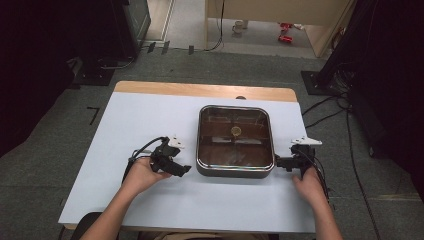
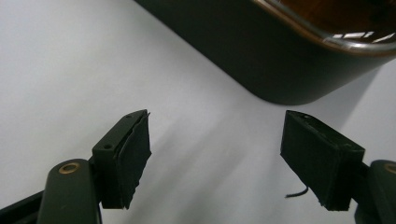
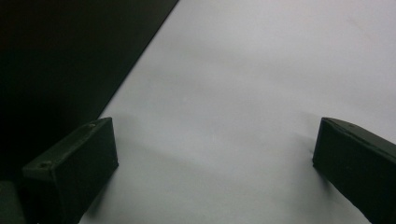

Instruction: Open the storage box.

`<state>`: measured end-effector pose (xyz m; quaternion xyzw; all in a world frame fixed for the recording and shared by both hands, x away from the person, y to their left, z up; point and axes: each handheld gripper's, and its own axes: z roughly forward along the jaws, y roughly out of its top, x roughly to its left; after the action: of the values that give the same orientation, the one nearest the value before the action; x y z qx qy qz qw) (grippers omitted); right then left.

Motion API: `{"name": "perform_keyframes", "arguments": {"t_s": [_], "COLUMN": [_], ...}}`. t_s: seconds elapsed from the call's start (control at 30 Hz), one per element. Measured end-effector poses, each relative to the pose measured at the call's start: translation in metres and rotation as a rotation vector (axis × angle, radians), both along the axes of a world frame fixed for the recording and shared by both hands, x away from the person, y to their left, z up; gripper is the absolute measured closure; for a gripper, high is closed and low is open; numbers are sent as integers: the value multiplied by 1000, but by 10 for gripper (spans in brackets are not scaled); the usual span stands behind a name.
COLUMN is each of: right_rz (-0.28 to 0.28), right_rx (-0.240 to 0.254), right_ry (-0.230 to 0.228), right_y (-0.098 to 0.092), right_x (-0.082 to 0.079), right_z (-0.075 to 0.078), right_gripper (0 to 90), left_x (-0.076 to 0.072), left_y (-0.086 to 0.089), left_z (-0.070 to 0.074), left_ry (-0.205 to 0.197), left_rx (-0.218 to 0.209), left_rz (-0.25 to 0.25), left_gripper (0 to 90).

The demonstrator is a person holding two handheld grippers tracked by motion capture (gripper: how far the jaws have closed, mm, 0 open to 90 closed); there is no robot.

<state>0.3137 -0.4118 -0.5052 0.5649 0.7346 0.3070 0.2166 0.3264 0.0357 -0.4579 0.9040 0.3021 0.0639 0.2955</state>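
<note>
A square black pan (image 1: 235,173) with a glass lid and a small round knob (image 1: 235,131) sits on the white table (image 1: 145,120), right of centre. My left gripper (image 1: 184,170) is just left of the pan's near corner, pointing at it. In the left gripper view its jaws (image 2: 215,140) stand apart over bare table, with the pan's corner (image 2: 261,60) just ahead. My right gripper (image 1: 278,162) is at the pan's right side. Its jaws (image 3: 215,149) are wide apart with nothing between them, and the pan's dark wall (image 3: 60,60) is beside one of them.
A wooden strip (image 1: 205,90) runs along the table's far edge. Dark equipment stands (image 1: 125,30) and cables (image 1: 325,107) are on the grey floor beyond and to the right. Bare white table lies to the left of the pan and in front of it.
</note>
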Motion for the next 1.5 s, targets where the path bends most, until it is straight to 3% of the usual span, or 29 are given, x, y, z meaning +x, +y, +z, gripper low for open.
{"name": "perform_keyframes", "arguments": {"t_s": [0.2, 0.43, 0.63, 0.8, 1.03, 1.23, 1.5], "right_rz": [1, 0, 0, 0, 0, -1, 0], "right_rx": [0, -1, -1, 0, 0, 0, -4], "right_ry": [-1, -1, -1, -1, -1, -2, -3], "right_y": [0, 0, 0, 0, 0, 0, 0], "right_x": [0, 0, 0, 0, 0, 0, 0], "right_z": [0, 0, 0, 0, 0, 0, 0], "right_gripper": [0, 0, 0, 0, 0, 0, 0], "left_x": [-2, 0, 5, 15, 21, 32, 45], "left_y": [2, 5, 2, -6, -26, -39, -63], "left_z": [13, 27, 40, 52, 66, 72, 72], "left_ry": [-16, -50, -73, -47, -69, -66, -59], "left_rx": [-32, -70, -71, -94, -99, -125, -128], "left_rz": [-26, -17, -20, -44, -92, -109, -140], "left_gripper": [319, 329, 348, 348, 317, 353, 373]}}
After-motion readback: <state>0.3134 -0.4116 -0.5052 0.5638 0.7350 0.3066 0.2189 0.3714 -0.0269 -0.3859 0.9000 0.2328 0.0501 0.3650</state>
